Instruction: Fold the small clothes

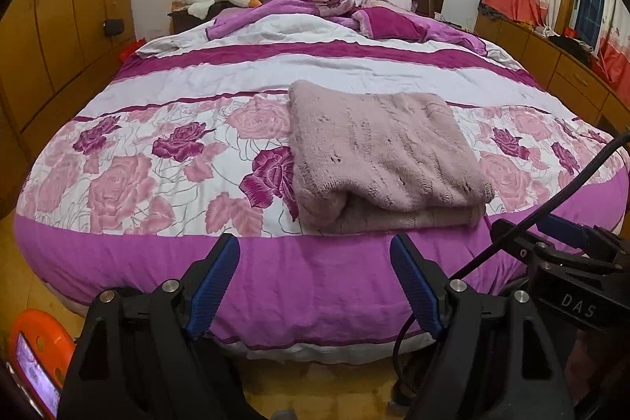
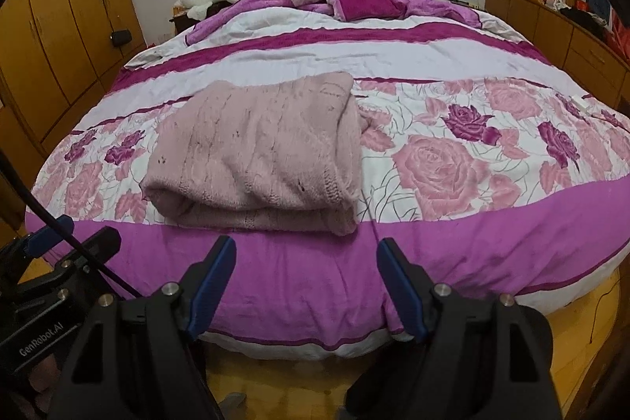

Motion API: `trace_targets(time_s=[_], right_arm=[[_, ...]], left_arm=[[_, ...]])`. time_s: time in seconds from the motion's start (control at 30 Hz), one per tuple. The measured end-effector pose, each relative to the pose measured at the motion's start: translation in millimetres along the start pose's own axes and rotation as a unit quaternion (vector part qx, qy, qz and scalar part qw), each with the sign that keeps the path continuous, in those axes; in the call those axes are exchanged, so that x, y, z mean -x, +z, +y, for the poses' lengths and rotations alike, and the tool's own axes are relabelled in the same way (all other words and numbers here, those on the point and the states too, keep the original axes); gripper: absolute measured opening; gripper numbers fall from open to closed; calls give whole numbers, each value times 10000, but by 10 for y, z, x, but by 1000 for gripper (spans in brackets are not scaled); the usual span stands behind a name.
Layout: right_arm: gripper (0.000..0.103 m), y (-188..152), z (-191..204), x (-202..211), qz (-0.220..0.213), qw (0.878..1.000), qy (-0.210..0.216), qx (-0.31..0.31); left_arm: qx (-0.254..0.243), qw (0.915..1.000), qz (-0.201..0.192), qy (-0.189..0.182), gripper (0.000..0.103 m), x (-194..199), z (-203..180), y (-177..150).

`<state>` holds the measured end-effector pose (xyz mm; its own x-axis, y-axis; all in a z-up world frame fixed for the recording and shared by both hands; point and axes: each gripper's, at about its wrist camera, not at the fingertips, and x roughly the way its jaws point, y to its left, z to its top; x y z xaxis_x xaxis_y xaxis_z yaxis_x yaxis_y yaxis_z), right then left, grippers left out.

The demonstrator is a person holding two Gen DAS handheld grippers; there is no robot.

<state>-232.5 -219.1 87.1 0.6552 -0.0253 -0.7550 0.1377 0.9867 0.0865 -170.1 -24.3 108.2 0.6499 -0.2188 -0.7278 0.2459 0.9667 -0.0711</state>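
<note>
The left gripper [image 1: 315, 254] is held wide apart, released, with nothing between its blue fingers [image 1: 214, 286]; it hangs off the foot edge of the bed [image 1: 315, 286], touching nothing. The right gripper [image 2: 306, 258] is likewise spread wide and empty, also clear of the bed's foot edge. A folded pink sweater [image 1: 378, 152] is laid flat on the bedcover near the foot edge, roughly midway between the side edges. On the right gripper's body, seen from the left wrist, "DAS" [image 1: 577, 306] can be read. On the left gripper's body, seen from the right wrist, "GenRobot.AI" [image 2: 41, 341] is printed.
</note>
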Motion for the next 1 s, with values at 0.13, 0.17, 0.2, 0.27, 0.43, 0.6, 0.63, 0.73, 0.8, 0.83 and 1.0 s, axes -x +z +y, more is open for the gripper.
trace_targets(time_s=[0.13,0.17,0.2,0.27,0.43,0.6,0.63,0.73,0.8,0.83,1.0], right_arm=[[77,-18,-19,-13,32,10000,11,-61],[77,-17,-24,-13,42,10000,11,-72],[77,-19,-30,-15,51,10000,12,-83],[77,-20,-37,-17,62,9999,4,-94],[77,-31,-41,-35,94,9999,10,-114],[77,-51,-25,-60,142,9999,19,-93],[77,-55,-19,-67,151,9999,22,-81],[77,-63,-6,-80,167,9998,17,-63],[77,-62,-3,-87,176,9998,10,-65],[77,-64,-6,-93,184,9998,10,-70],[77,-83,-12,-114,218,9997,11,-85]], left_arm=[[-65,10000,41,41,60,-23,-22,-8],[-87,9999,32,58,60,-24,-28,-10],[-102,9999,25,68,60,-25,-29,-10],[-117,9999,27,58,60,-27,-38,-11],[-77,10000,55,30,60,-37,-22,-14],[-104,9998,135,-32,60,-65,-33,-25],[-118,9998,153,-38,60,-73,-41,-27],[-144,9997,172,-34,60,-93,-51,-43],[-171,9997,154,-8,60,-92,-54,-48],[-181,9997,145,6,60,-94,-55,-50],[-109,9997,204,-25,60,-117,-30,-57]])
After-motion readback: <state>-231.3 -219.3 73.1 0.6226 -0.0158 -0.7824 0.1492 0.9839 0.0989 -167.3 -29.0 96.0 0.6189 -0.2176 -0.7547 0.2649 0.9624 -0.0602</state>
